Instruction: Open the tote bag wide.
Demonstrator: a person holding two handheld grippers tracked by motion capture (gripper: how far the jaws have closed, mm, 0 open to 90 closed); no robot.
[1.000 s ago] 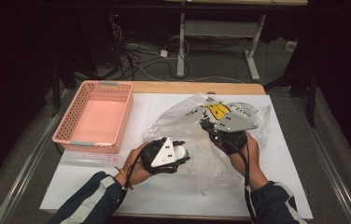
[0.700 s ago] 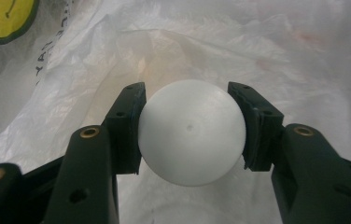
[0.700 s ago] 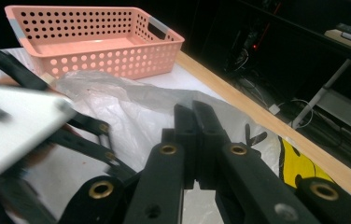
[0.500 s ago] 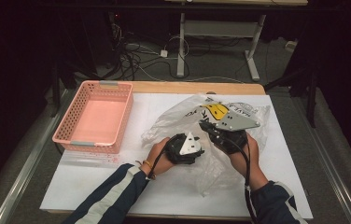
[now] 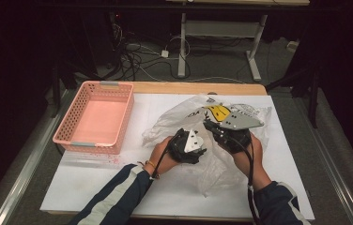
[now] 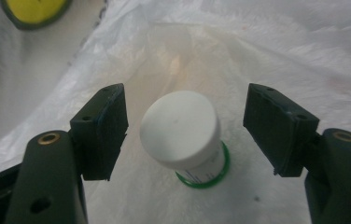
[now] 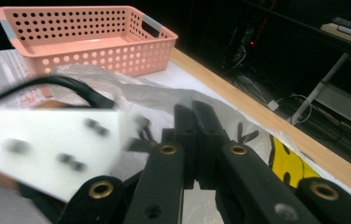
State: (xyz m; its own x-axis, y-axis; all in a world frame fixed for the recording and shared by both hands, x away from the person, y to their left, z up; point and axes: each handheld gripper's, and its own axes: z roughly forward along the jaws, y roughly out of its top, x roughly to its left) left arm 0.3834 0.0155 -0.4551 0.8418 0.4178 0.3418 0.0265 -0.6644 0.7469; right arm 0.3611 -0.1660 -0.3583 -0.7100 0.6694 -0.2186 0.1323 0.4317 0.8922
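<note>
A crumpled clear plastic bag (image 5: pixel 165 126) with a yellow smiley print (image 5: pixel 218 111) lies mid-table. My left gripper (image 5: pixel 198 140) reaches into its mouth. In the left gripper view its jaws (image 6: pixel 190 114) have just been opening. They stand wide on either side of a small upright bottle with a white cap (image 6: pixel 179 130) and a green base, and neither pad touches it. The bottle stands on the bag's film (image 6: pixel 257 46). My right gripper (image 5: pixel 208 124) is shut, pinching the bag's upper edge; its closed jaws (image 7: pixel 197 135) meet against the film (image 7: pixel 117 93).
A pink perforated basket (image 5: pixel 62 136) stands at the table's left and looks empty; its wall (image 7: pixel 117 58) appears beyond the right gripper's jaws. A white sheet (image 5: pixel 95 187) covers the table, with a wooden edge (image 5: pixel 198 88) at the back. Desk legs and cables lie on the floor behind.
My left gripper has moved right and forward from the table's front into the bag's mouth, and its jaws stand wider apart. The right hand has kept still.
</note>
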